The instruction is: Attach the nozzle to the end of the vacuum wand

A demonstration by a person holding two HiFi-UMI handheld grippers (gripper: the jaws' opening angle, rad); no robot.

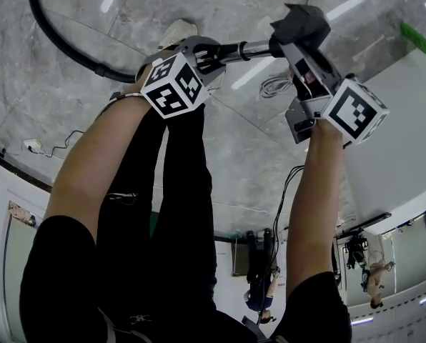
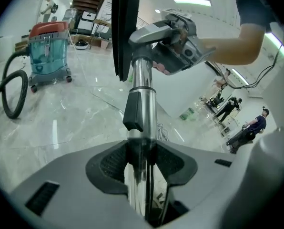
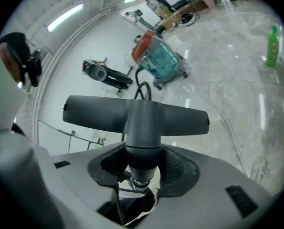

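Grey marble floor spreads below the left forearm and right forearm, which reach forward side by side and slope down. A black hose curves across the floor. The left tongs are clamped on the vacuum wand, a smooth chrome tube with a black collar, held in the air. Its far end meets the nozzle. The right tongs grip the nozzle's rounded neck of matt dark grey plastic, its flat T-shaped head crossways just beyond them.
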